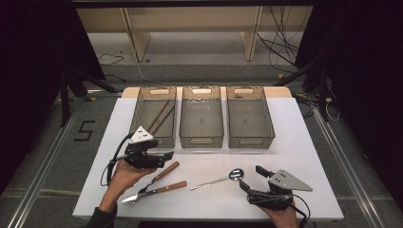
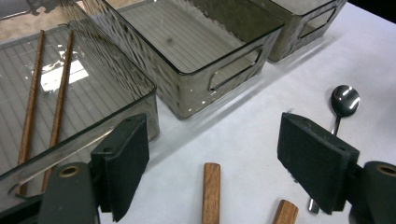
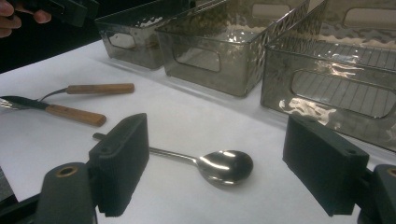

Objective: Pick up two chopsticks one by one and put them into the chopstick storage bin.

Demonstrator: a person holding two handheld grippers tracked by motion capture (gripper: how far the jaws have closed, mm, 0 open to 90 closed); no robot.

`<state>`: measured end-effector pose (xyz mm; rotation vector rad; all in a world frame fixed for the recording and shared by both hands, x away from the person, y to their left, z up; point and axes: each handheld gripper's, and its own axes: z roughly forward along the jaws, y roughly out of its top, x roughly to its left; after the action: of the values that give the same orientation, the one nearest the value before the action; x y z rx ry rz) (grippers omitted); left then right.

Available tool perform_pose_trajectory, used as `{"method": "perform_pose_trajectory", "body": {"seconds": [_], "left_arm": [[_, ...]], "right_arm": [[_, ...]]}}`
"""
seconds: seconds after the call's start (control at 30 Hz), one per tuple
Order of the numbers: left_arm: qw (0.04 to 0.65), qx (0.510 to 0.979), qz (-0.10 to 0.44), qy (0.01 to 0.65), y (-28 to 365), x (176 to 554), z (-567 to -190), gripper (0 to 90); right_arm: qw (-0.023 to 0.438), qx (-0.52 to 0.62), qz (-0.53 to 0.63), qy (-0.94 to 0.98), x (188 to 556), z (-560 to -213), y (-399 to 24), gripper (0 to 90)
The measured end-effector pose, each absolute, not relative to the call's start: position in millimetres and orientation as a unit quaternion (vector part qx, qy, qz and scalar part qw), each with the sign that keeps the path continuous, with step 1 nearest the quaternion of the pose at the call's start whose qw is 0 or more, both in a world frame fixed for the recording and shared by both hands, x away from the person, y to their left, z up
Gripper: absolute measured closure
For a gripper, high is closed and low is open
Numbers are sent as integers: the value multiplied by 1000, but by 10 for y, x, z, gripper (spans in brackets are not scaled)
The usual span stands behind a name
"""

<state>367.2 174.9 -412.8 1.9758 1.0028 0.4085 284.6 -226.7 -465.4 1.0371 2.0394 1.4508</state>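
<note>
- Left gripper (image 2: 212, 163): jaws wide apart, empty; two wooden cutlery handles (image 2: 211, 192) lie between them.
- Right gripper (image 3: 219, 175): jaws spread, empty; metal spoon (image 3: 224, 166) rests between them.

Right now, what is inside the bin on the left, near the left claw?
The left bin holds two wooden chopsticks lying side by side on its ribbed floor. The near ends of the chopsticks are blurred behind the bin's front wall and partly covered by the left claw.

Recording lab, black curtains (image 1: 28, 71), loose floor cables (image 1: 280, 42), taped "5" marker (image 1: 84, 130), white table (image 1: 304, 142)
</note>
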Motion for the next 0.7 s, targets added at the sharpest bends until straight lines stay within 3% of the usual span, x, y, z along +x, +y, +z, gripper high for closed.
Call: {"method": "perform_pose_trajectory", "body": {"seconds": [0.7], "left_arm": [[428, 802, 147, 391, 1658, 3495, -4311, 243]], "right_arm": [[201, 380, 513, 743, 2890, -4692, -2294, 233]]}}
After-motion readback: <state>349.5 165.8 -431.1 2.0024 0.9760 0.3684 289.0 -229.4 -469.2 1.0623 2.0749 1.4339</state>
